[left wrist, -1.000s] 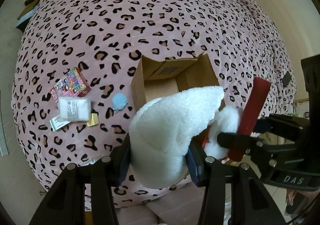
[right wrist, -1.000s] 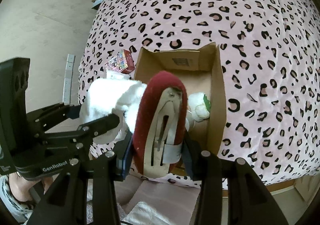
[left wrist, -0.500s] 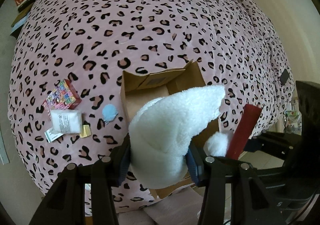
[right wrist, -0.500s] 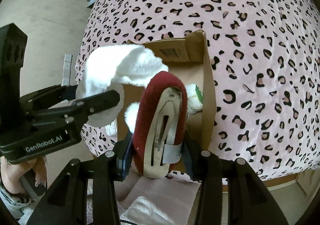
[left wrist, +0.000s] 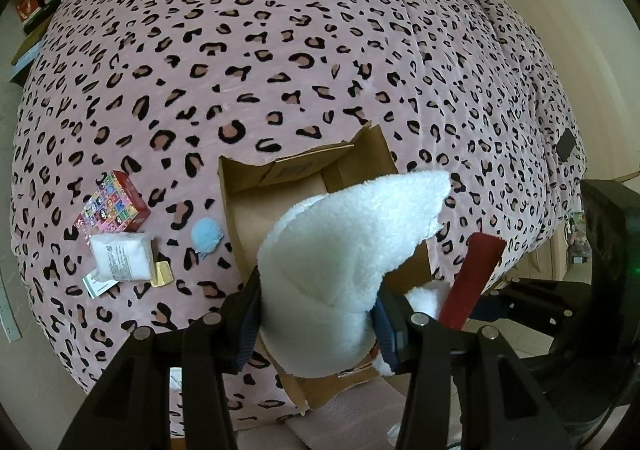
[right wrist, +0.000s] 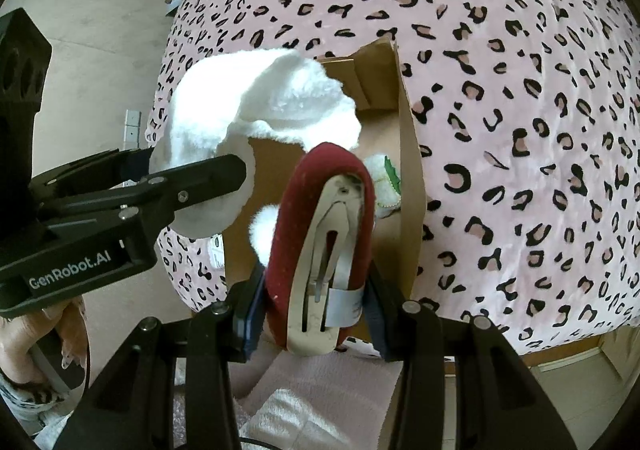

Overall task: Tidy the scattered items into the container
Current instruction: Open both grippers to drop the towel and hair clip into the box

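Note:
My left gripper (left wrist: 318, 314) is shut on a fluffy white plush piece (left wrist: 344, 250) and holds it over the open cardboard box (left wrist: 256, 185); the plush also shows in the right wrist view (right wrist: 260, 105). My right gripper (right wrist: 316, 298) is shut on a dark red hair clip (right wrist: 324, 246) with a white pom-pom (right wrist: 262, 230), held above the box's near end (right wrist: 408, 153). A small white and green plush item (right wrist: 382, 181) lies inside the box. The red clip shows edge-on in the left wrist view (left wrist: 474, 282).
On the pink leopard-print bedspread (left wrist: 280, 49), left of the box, lie a colourful small carton (left wrist: 116, 205), a white packet (left wrist: 118, 262), a gold square (left wrist: 162, 276) and a blue pom-pom (left wrist: 206, 236). The floor lies left of the bed (right wrist: 80, 9).
Both grippers have risen and pulled back a little, so the box and bed look smaller and lower. The white plush now covers more of the box opening. Both grips are unchanged.

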Demonstrator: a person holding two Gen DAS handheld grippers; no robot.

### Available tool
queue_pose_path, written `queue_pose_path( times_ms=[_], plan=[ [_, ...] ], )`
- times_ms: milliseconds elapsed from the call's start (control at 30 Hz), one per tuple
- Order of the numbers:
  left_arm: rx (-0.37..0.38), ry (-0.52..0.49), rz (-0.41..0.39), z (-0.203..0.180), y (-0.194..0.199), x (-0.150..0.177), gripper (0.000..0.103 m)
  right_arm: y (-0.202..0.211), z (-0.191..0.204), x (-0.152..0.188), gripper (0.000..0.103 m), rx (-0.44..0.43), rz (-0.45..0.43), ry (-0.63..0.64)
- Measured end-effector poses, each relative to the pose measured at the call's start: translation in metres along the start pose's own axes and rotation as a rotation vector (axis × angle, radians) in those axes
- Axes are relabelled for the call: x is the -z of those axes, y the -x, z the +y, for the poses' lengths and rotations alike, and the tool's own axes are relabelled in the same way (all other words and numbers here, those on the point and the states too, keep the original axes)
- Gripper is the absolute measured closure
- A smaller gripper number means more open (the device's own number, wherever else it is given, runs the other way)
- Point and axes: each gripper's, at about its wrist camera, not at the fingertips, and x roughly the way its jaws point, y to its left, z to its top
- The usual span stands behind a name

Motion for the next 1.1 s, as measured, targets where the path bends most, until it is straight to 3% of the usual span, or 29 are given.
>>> queue_pose_path(
  times_ms=[433,500,600,867,1100],
  plan=[
    [-0.001,-0.003,0.004,-0.003,-0.005,-0.004,0.053,-0.009,0.001,-0.002,0.058,0.007,0.021,-0.021],
    [-0.003,-0.002,0.006,-0.003,-0.005,-0.004,0.050,-0.007,0.002,-0.001,0.043,0.007,0.016,-0.029],
    [-0.016,-0.002,0.003,-0.003,-0.002,-0.004,0.048,-0.002,0.002,0.000,0.030,0.028,0.002,-0.037],
    [-0.130,-0.053,-0.027,-0.002,0.013,0.012,0.046,0.016,0.004,0.012,0.021,0.158,-0.057,-0.034],
    [-0.138,-0.046,-0.009,0.009,0.015,0.033,0.046,0.017,0.014,0.018,0.020,0.203,-0.069,-0.012]
  ],
)
